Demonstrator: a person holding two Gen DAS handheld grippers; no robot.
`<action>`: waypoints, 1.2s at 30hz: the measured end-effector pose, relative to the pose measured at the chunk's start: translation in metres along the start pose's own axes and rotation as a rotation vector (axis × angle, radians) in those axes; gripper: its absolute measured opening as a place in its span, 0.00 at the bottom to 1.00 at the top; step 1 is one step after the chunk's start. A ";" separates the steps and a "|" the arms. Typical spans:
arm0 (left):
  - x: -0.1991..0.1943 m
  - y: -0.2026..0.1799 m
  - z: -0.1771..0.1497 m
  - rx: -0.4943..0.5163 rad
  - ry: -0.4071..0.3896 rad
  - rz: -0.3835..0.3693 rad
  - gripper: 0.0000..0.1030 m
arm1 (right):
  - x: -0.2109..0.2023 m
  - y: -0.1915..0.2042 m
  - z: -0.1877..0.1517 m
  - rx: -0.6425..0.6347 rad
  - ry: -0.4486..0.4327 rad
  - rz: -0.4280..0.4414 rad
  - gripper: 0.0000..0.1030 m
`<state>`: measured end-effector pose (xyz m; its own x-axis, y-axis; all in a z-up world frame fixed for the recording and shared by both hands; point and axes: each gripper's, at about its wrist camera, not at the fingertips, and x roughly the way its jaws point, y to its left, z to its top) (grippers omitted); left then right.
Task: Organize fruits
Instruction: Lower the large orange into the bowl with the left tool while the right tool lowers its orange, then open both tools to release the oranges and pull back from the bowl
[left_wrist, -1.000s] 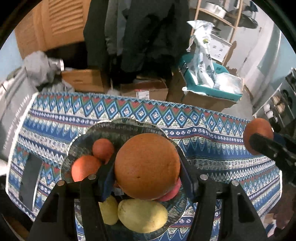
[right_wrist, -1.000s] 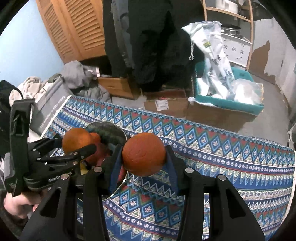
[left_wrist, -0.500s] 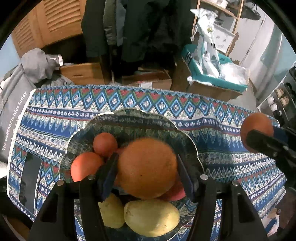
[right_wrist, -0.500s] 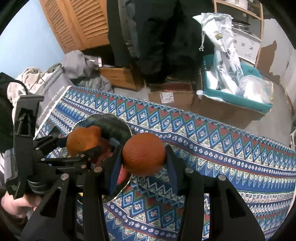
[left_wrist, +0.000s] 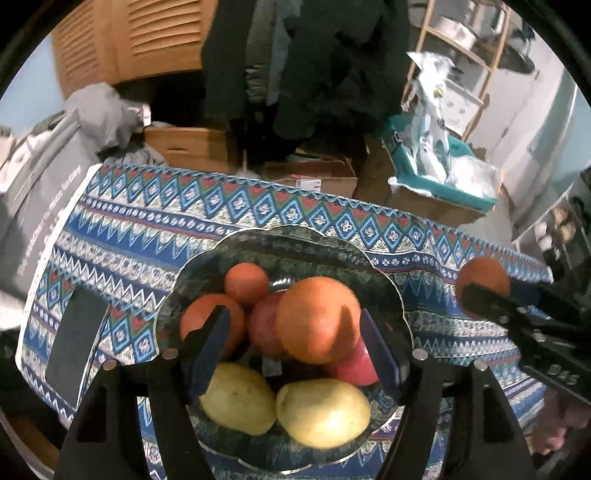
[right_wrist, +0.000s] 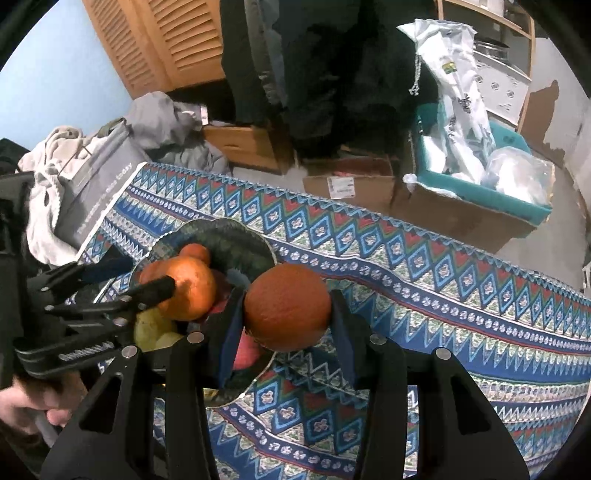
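Orange and round, the big fruit (left_wrist: 318, 319) sits atop the pile in the dark green scalloped glass bowl (left_wrist: 295, 240) at frame centre, so my left gripper (left_wrist: 295, 354), jaws opening clear of it, should lift straight away while my right gripper (right_wrist: 287, 321) stays clamped on the second round orange (right_wrist: 287, 306).

Four oranges counted: three (left_wrist: 317, 319) (left_wrist: 246, 282) (left_wrist: 212, 325) in one dark patterned bowl (left_wrist: 295, 240), one (right_wrist: 287, 307) held apart, two yellow pears (left_wrist: 238, 397) (left_wrist: 323, 412), two red apples (left_wrist: 264, 328) (left_wrist: 354, 365), two grippers (left_wrist: 291, 347) (right_wrist: 286, 332), one patterned tablecloth (left_wrist: 147, 221).
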<state>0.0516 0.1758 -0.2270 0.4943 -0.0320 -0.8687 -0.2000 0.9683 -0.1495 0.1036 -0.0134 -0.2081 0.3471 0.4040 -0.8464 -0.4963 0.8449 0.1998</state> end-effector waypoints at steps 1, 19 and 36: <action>-0.004 0.005 -0.001 -0.015 -0.003 0.003 0.71 | 0.002 0.002 0.000 -0.002 0.004 0.004 0.44; -0.031 0.079 -0.030 -0.180 -0.014 0.081 0.71 | 0.037 0.085 -0.012 -0.148 0.089 0.085 0.44; -0.034 0.090 -0.038 -0.196 -0.005 0.085 0.71 | 0.044 0.112 -0.006 -0.149 0.088 0.113 0.55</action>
<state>-0.0158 0.2548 -0.2292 0.4732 0.0491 -0.8796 -0.4016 0.9007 -0.1657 0.0586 0.0970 -0.2259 0.2144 0.4556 -0.8640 -0.6428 0.7318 0.2264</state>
